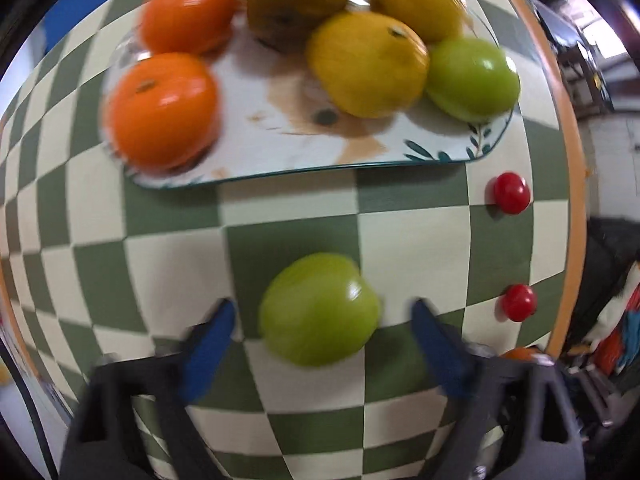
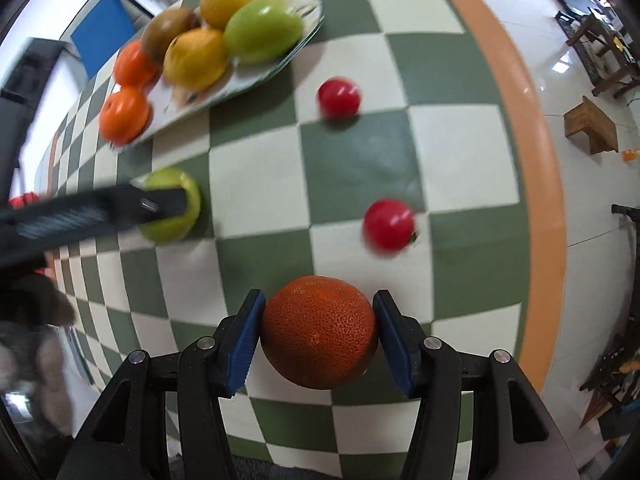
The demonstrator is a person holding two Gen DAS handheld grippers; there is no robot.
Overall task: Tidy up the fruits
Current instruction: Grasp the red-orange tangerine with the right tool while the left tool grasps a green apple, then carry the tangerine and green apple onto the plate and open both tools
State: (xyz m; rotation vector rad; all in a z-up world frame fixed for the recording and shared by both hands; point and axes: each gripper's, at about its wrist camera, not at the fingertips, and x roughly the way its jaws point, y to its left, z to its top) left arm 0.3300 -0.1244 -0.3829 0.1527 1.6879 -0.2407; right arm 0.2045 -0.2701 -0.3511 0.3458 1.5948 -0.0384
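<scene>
Right wrist view: my right tongs [image 2: 319,334] clamp the orange [image 2: 319,332] just above the checkered surface [image 2: 360,160]. My left tongs [image 1: 322,320] gape wide around a green apple [image 1: 319,309], not touching it, with the plate [image 1: 280,152] beyond.

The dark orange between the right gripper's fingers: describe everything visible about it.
The dark orange is round, deep reddish-orange, with a coarse, pitted peel and no stem showing. It sits between the blue pads of the right gripper, which press it from both sides. Whether it rests on the checkered tablecloth or is lifted cannot be told. No other fruit touches it.
</scene>
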